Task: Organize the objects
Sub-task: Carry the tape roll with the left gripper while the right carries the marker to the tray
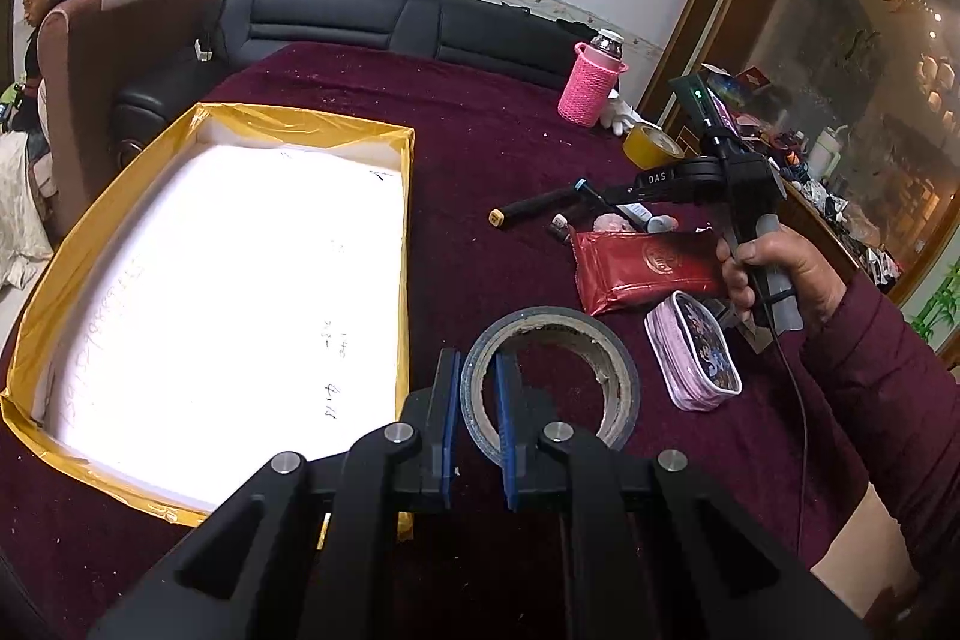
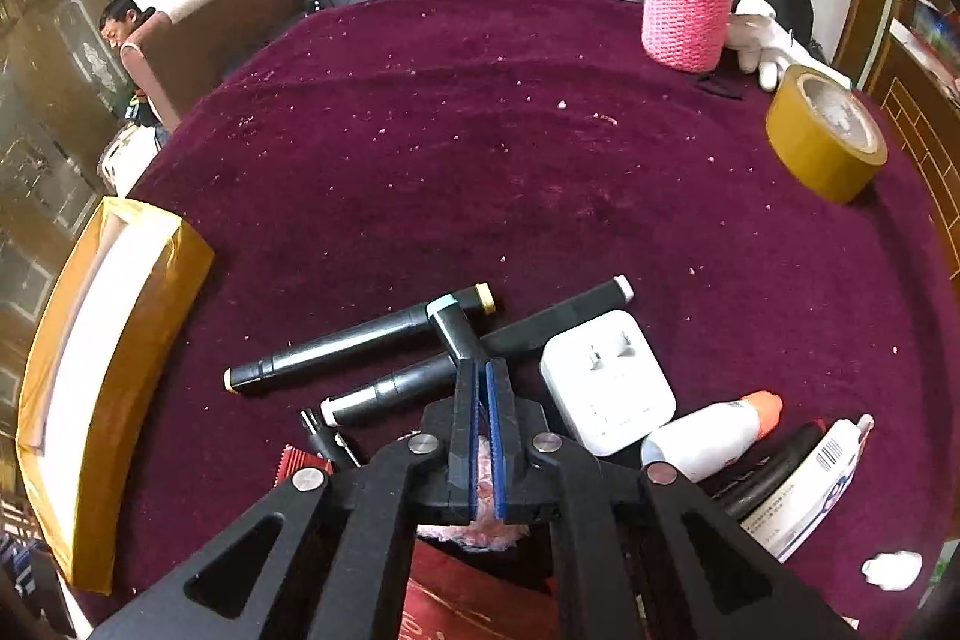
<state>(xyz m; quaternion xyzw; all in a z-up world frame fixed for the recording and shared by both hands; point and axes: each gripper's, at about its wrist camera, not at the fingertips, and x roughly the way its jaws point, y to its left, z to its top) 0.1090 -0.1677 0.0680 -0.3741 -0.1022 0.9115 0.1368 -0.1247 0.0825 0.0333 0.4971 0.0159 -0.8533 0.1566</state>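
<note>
Gripping: left gripper (image 1: 480,424) clamped on the near wall of the tape roll (image 1: 552,376), right of the tray (image 1: 414,220).
Right gripper (image 2: 483,400): shut on a pink fluffy item (image 2: 489,490), near the markers (image 2: 360,340).

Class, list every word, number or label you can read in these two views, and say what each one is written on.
"DAS": on the black body of the right gripper.
Handwriting on the white tray: dark strokes and faint figures, too blurred to read.
Round emblem on the red packet: not legible.
Barcode and small print on the white tube: too small to read.
Picture on the pink pouch: no readable words.
</note>
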